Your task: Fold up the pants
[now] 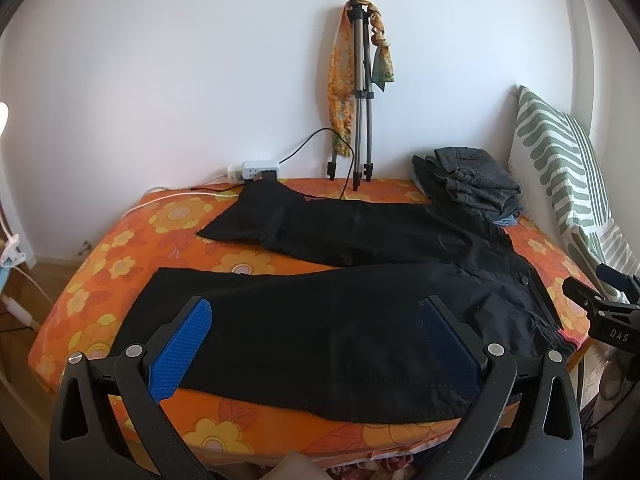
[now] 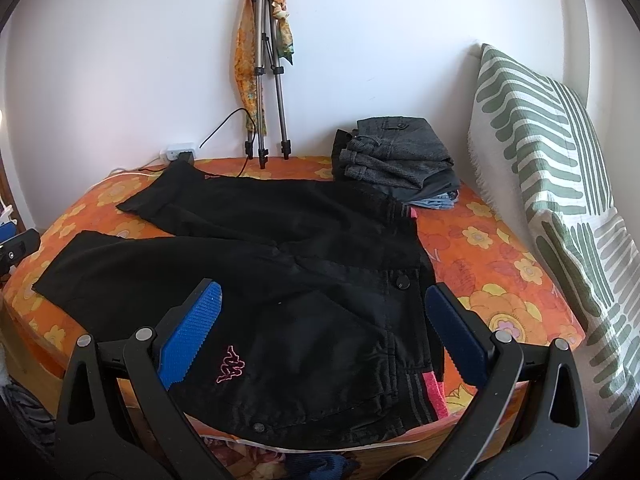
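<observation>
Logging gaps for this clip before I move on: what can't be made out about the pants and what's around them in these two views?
- Left wrist view: the near hem of the black pants is hidden behind the left tongs.
- Right wrist view: the waistband's near corner is covered by the right tongs.
- Pile of folded clothes: the bottom blue item is mostly buried, so its kind is unclear.
- Power strip: too small to count what's plugged in.

We're in a home bedroom: a bed [image 1: 120, 256] under an orange flowered sheet sits against a plain white wall. At the bed's right edge leans a green-striped pillow [image 2: 540, 152]; folded clothes [image 2: 396, 156] are stacked just beside it. Behind the bed, a folded tripod [image 1: 362, 92] and power strip [image 1: 256, 169].
</observation>
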Demonstrator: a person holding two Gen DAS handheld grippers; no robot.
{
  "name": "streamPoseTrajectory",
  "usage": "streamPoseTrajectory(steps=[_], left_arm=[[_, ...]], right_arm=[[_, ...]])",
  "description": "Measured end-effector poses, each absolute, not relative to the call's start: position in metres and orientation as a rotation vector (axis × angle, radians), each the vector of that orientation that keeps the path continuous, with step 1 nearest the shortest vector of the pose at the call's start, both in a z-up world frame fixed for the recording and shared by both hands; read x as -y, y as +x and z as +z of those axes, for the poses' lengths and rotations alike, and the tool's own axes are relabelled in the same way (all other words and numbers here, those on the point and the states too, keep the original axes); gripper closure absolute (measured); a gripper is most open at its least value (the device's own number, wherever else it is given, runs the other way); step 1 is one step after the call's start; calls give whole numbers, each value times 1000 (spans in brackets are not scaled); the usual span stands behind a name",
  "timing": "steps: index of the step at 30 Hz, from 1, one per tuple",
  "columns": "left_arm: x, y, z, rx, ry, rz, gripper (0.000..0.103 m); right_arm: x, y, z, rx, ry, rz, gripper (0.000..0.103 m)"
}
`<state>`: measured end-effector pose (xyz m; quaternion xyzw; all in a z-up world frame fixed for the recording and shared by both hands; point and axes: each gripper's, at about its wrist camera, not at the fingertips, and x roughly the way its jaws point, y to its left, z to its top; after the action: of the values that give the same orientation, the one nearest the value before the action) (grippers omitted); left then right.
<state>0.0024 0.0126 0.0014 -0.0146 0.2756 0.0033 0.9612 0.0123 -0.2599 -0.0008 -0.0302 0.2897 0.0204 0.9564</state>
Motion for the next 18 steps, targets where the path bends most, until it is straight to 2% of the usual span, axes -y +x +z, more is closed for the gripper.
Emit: streamPoseTrajectory(steps=[18], left_arm=[[-14, 3, 2, -555, -31, 11, 0]], right_arm=[[259, 13, -2, -593, -55, 45, 0]])
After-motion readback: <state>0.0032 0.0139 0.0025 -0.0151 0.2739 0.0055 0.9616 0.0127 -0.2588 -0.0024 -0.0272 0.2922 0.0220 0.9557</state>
